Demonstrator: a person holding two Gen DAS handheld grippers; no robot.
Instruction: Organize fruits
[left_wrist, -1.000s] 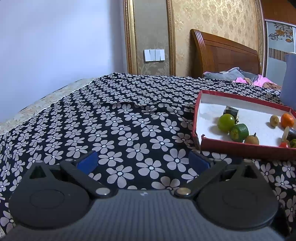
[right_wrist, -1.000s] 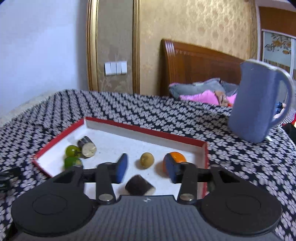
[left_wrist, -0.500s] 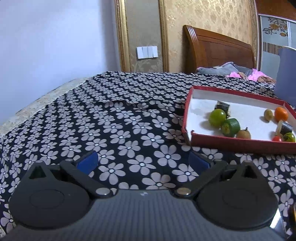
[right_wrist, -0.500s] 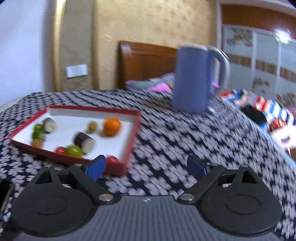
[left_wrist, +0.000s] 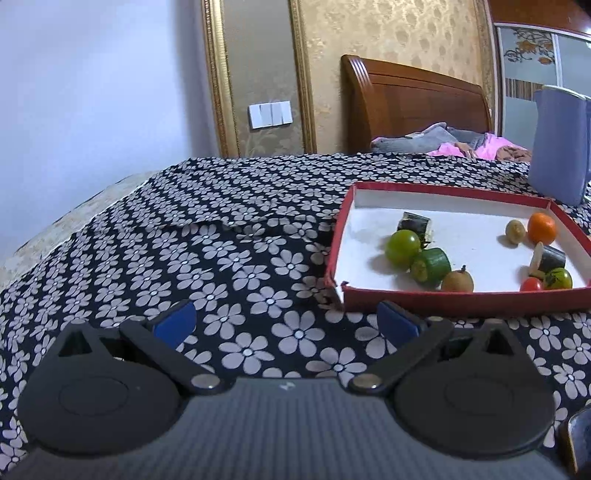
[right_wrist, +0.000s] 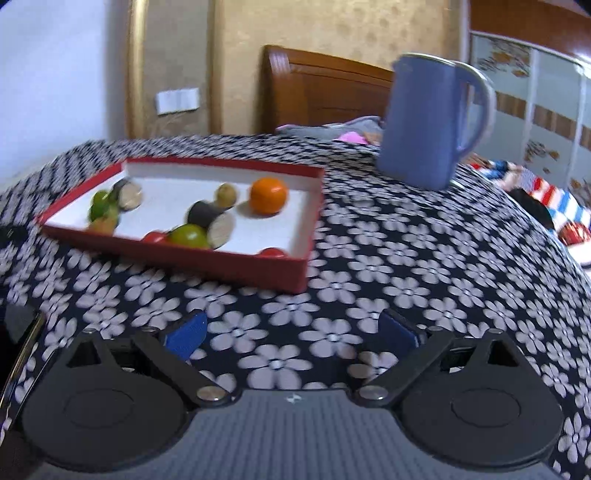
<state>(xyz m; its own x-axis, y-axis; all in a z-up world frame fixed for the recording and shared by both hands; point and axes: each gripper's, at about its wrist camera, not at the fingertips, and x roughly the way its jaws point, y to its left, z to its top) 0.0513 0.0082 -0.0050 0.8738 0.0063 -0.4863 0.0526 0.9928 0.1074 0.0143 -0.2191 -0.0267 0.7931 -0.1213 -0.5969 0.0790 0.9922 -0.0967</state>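
a: where are your tongs?

b: both over the flowered cloth (left_wrist: 236, 266), short of the red tray (left_wrist: 454, 304). my left gripper (left_wrist: 286, 321) has its jaws spread wide with only cloth between them. my right gripper (right_wrist: 291, 332) is opening its jaws, nearly as wide as they go, and nothing sits between those either.

a: and the fruit?

b: all in the tray. from the left view: a green tomato (left_wrist: 402, 247) touching a cut cucumber piece (left_wrist: 430, 266), a small brown fruit (left_wrist: 457, 281) just beside that, a dark roll (left_wrist: 413, 223) behind them. an orange (left_wrist: 541, 228) sits near the far right corner beside a small yellowish fruit (left_wrist: 515, 230).

a: anything else?

b: a blue jug (right_wrist: 432, 122) stands upright on the cloth beyond the tray. the right view is a bit blurred.
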